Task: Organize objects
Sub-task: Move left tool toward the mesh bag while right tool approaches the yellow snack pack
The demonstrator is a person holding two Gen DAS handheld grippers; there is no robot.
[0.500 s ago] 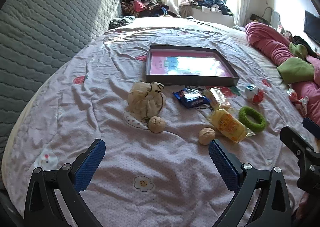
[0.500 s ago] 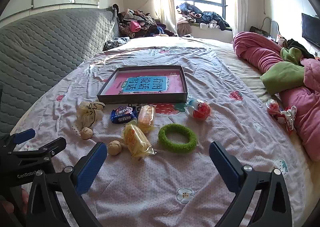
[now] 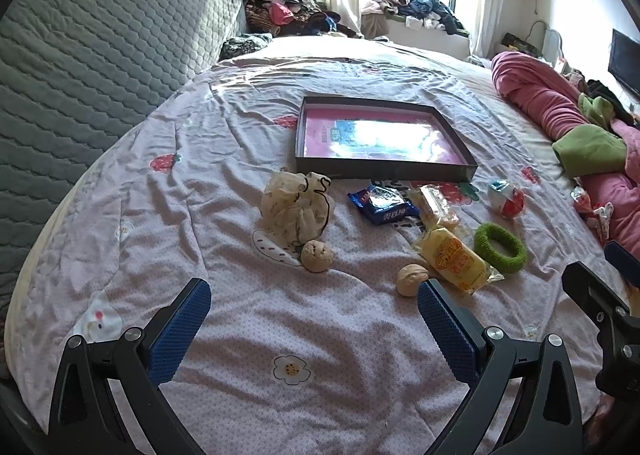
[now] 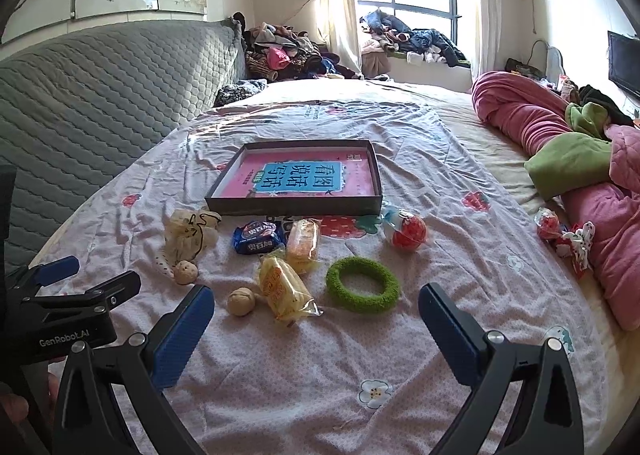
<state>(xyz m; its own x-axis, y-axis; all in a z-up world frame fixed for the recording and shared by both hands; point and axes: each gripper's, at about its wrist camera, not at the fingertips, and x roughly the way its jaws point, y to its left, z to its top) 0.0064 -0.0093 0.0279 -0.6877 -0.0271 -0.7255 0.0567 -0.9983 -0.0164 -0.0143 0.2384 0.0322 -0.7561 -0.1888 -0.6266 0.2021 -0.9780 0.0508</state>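
Note:
A shallow dark box (image 3: pixel 384 171) (image 4: pixel 296 205) with a pink printed bottom lies on the bed. In front of it lie a cream mesh pouch (image 3: pixel 296 207) (image 4: pixel 190 235), two walnuts (image 3: pixel 317 255) (image 3: pixel 411 279), a blue snack packet (image 3: pixel 384 205) (image 4: pixel 258 237), two yellow snack packets (image 3: pixel 456 259) (image 4: pixel 304 241), a green ring (image 3: pixel 500 247) (image 4: pixel 362 285) and a red-white egg toy (image 3: pixel 506 198) (image 4: pixel 404 231). My left gripper (image 3: pixel 314 329) is open and empty, short of the walnuts. My right gripper (image 4: pixel 316 329) is open and empty, short of the green ring.
The bed sheet (image 3: pixel 240 335) is wrinkled. A grey quilted headboard (image 3: pixel 80 75) stands at the left. A rolled pink quilt (image 4: pixel 560 135) with green cloth lies along the right side, small red wrapped items (image 4: pixel 568 235) beside it. Clothes pile up by the window.
Both grippers have shifted very slightly; the objects on the bed lie as before and both stay open.

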